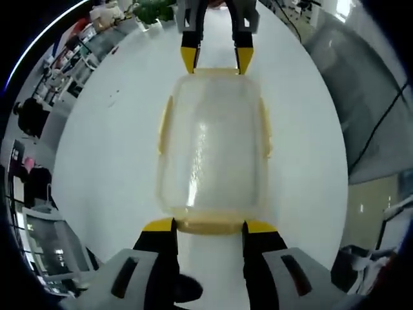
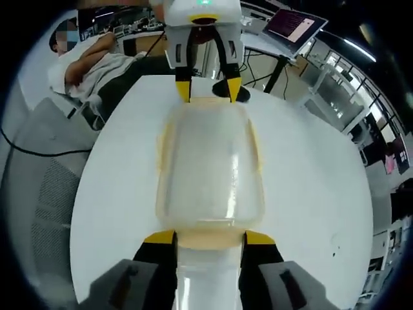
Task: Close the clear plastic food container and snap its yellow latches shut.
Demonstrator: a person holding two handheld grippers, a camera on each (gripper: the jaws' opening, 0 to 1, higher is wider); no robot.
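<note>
The clear plastic container (image 1: 211, 145) lies on the white table (image 1: 110, 161) with its lid on. Yellow latches run along its long sides (image 1: 165, 123) (image 1: 265, 129) and stand slightly out from the walls. My left gripper (image 1: 210, 227) is open at the near short end, its yellow tips either side of the end latch (image 1: 210, 226). My right gripper (image 1: 216, 58) is open at the far end. In the right gripper view the container (image 2: 210, 168) lies lengthwise, the right gripper (image 2: 210, 237) straddles its near end latch (image 2: 210, 240), and the left gripper (image 2: 206, 87) is opposite.
The round white table (image 2: 310, 181) has bare room on both sides of the container. A seated person (image 2: 97, 68) and a grey mesh chair (image 2: 45, 187) are past its edge. A laptop (image 2: 297, 29) stands on a desk behind. Plants (image 1: 151, 11) and desks lie beyond.
</note>
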